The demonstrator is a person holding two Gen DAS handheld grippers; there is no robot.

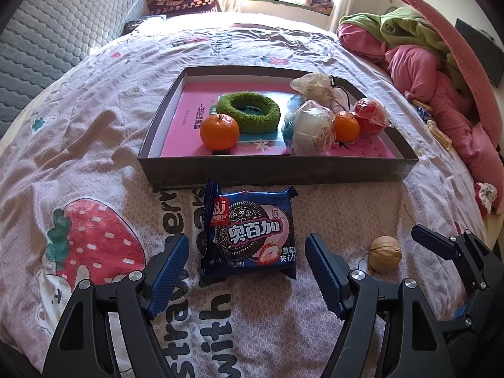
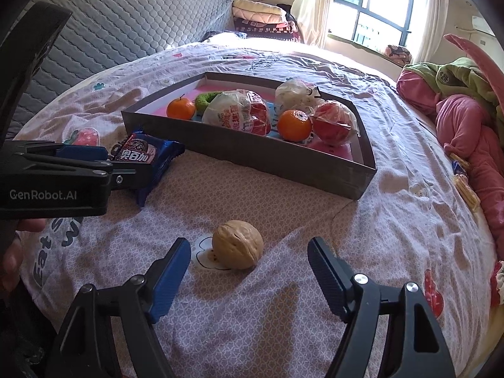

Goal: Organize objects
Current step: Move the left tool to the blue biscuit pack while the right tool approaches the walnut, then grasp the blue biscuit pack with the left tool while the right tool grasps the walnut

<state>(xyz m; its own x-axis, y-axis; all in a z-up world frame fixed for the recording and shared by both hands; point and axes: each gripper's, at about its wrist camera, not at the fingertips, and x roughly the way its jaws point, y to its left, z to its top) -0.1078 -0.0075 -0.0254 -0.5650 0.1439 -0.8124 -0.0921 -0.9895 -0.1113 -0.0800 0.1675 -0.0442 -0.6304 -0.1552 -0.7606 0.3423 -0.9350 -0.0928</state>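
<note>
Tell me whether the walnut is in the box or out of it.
Out. The walnut lies on the bedsheet in front of the box, apart from its wall, between the open right gripper's fingers, untouched.

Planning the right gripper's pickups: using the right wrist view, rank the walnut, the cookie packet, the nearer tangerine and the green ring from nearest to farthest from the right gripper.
1. walnut: on the bedspread just ahead of the right gripper, between its open fingers.
2. cookie packet: farther out, left, outside the tray.
3. nearer tangerine: inside the tray, right of centre.
4. green ring: deeper in the tray, mostly hidden.

Sunlit bed (image 1: 283, 41), grey headboard (image 2: 126, 15), window (image 2: 371, 3)
</note>
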